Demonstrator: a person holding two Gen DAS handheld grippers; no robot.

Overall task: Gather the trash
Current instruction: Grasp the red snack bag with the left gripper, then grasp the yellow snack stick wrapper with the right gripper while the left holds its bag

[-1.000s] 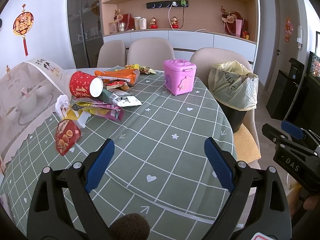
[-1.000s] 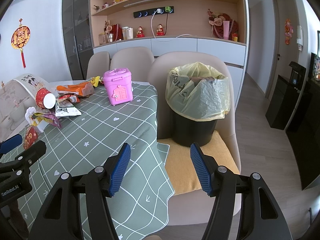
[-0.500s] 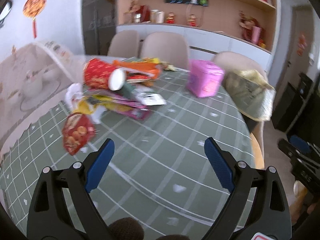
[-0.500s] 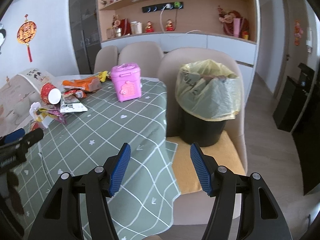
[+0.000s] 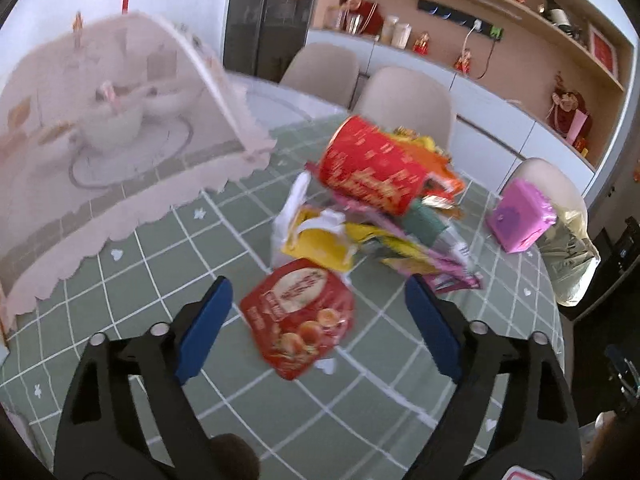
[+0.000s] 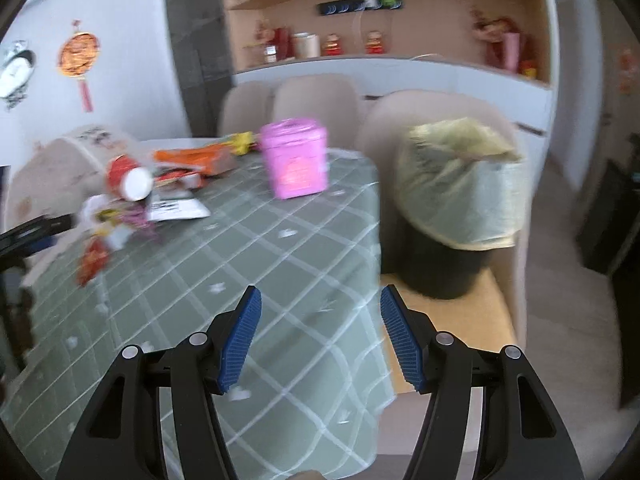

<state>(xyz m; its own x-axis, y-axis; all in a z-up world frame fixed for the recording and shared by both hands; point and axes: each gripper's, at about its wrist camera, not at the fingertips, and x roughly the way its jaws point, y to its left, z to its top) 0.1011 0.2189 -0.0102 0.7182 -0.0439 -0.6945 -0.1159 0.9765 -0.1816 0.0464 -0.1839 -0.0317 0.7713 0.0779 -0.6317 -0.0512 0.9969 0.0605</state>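
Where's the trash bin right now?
In the right wrist view, the black trash bin with its yellow bag sits on the beige chair at the table's right edge, right of the pink box.

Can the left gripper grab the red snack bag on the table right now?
Probably yes. The left gripper is open, and the red snack bag lies flat on the table right between its fingers, with nothing covering it.
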